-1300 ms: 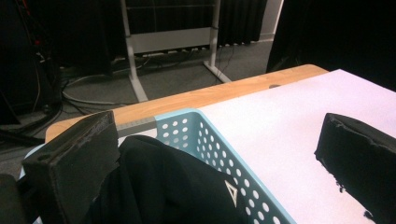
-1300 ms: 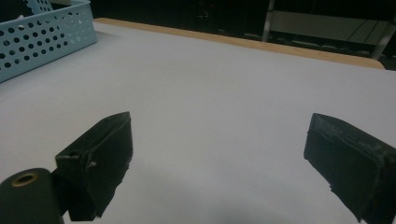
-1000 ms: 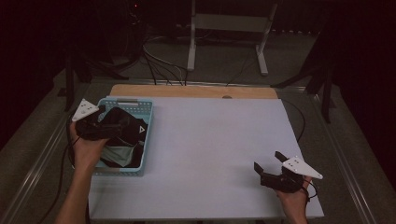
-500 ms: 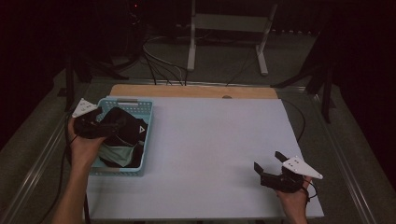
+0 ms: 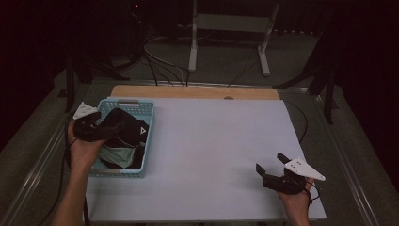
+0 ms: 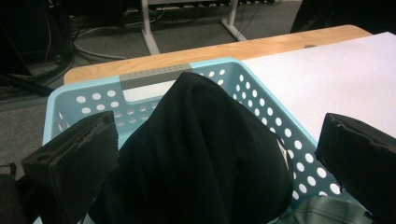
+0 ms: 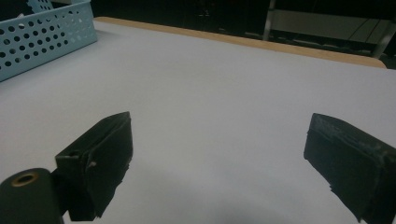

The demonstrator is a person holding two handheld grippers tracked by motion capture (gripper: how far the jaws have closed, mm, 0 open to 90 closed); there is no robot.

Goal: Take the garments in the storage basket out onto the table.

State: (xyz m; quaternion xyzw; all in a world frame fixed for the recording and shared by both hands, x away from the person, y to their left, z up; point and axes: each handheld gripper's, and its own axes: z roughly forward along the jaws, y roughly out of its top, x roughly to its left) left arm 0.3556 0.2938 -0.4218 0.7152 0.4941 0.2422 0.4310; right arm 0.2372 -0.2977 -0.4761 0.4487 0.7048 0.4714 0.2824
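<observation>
A light blue perforated basket [image 5: 147, 136] stands at the table's left side and holds a black garment [image 5: 126, 128] lying on a pale green one [image 5: 117, 156]. My left gripper [image 5: 106, 129] hangs over the basket's left edge, open. In the left gripper view the black garment [image 6: 201, 154] bulges up between the wide-apart jaws, with the basket's far wall [image 6: 154, 77] behind it and green cloth [image 6: 322, 212] at the lower right. My right gripper [image 5: 269, 161] rests open near the table's front right, with nothing between its fingers [image 7: 100, 154].
The white table top [image 5: 216, 141] has a wooden strip [image 5: 197, 92] along its far edge. Beyond the table stand a metal frame [image 5: 230, 28] and loose cables [image 5: 160, 61] on the floor. The basket's corner [image 7: 42, 32] shows at the right gripper view's top left.
My left hand and gripper have shifted slightly toward the person over the basket. The right gripper has not moved.
</observation>
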